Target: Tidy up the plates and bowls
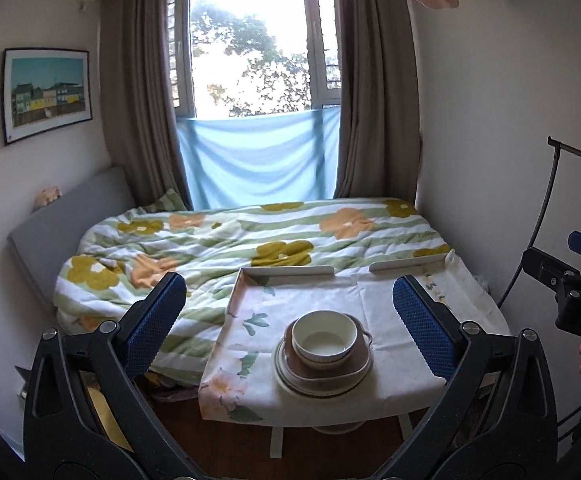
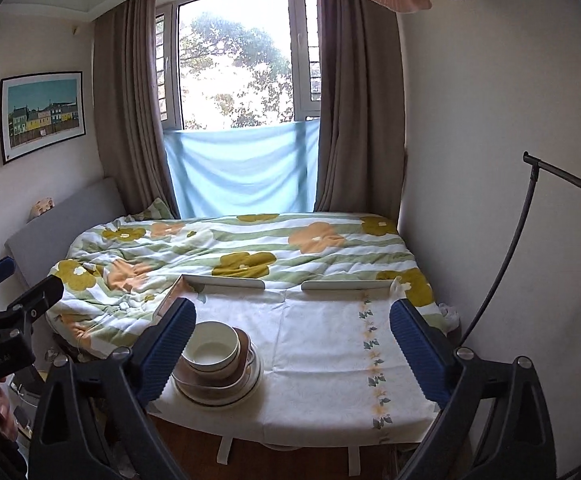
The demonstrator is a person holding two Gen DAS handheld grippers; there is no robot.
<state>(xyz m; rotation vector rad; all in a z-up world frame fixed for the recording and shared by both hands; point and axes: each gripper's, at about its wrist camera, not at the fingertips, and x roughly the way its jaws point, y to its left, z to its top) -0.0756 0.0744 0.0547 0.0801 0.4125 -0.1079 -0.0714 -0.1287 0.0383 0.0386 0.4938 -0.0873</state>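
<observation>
Left to right from my feeds: framed picture (image 1: 46,95) on the left wall, grey headboard under it, then the bed w/ floral duvet (image 1: 250,236), curtains and window behind. Left gripper (image 1: 290,320) is up off the table, jaws wide apart, nothing between the pads. The stack (image 1: 324,354) sits dead ahead of it and a bit below, framed between the blue fingers (image 1: 152,324) in the left wrist view: white bowl (image 1: 324,338) on top, nested in a brown dish, that on pale plates. The stack is round, so there's no long axis to line up on; any approach angle works.

The stack is on the cloth-covered table (image 2: 330,340), near its front edge, toward the left end. Right gripper (image 2: 292,338) also spread open and empty; from its cam the stack (image 2: 218,364) lies off to the left, partly behind its left finger. So left hand is the nearer and better lined up, imo. Right would have to swing across.

Task looks about done; everything is nested in one pile and no loose crockery is visible.

Rest of the tabletop right of the stack is bare cloth; low white rails at the far edge. Further right: a thin black curved stand (image 2: 530,240) by the wall, close to the right hand's side. Nothing between the left gripper and the stack.
</observation>
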